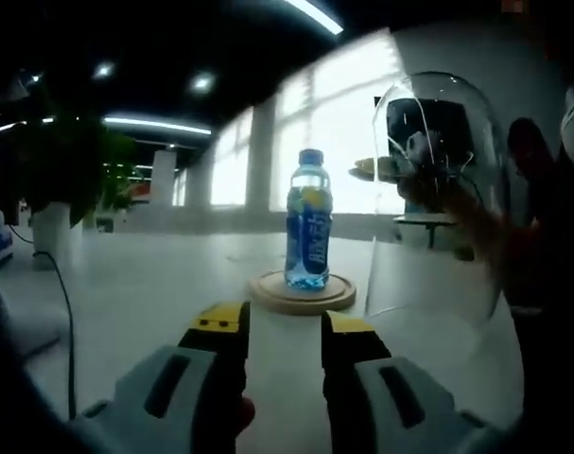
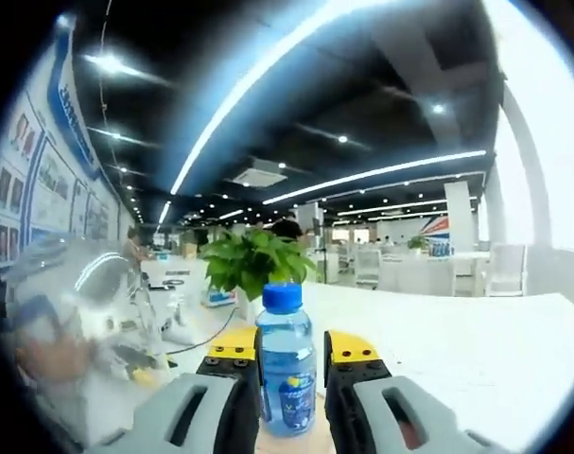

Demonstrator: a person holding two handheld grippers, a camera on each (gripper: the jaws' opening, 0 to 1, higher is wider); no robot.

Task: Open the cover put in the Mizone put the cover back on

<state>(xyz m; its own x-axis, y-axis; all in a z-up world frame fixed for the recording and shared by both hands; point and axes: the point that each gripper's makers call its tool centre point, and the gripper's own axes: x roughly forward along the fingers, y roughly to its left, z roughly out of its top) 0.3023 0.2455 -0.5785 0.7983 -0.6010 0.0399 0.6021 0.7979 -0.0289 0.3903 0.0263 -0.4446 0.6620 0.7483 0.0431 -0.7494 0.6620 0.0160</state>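
White bench (image 1: 126,284) under office lights, Mizone bottle (image 1: 308,225) upright on round wooden base (image 1: 303,291) ahead of my spread left gripper (image 1: 285,331) jaws, glass cover (image 1: 436,189) raised right of them, my right gripper (image 2: 291,357) jaws flanking the bottle, grip unclear.

In the left gripper view, the left gripper (image 1: 285,345) has two broad pale-grey moulded arms, each with a dark oblong slot sunk in its upper face. Each arm ends in a black block-shaped jaw topped by a yellow cap; the left-hand cap carries a small dark mark. A reddish patch shows low between the arms.

In the right gripper view, the right gripper (image 2: 293,374) is built alike: grey slotted arms, black jaws, yellow caps with small dark screw-like dots on top. A reddish patch shows inside the right-hand slot.
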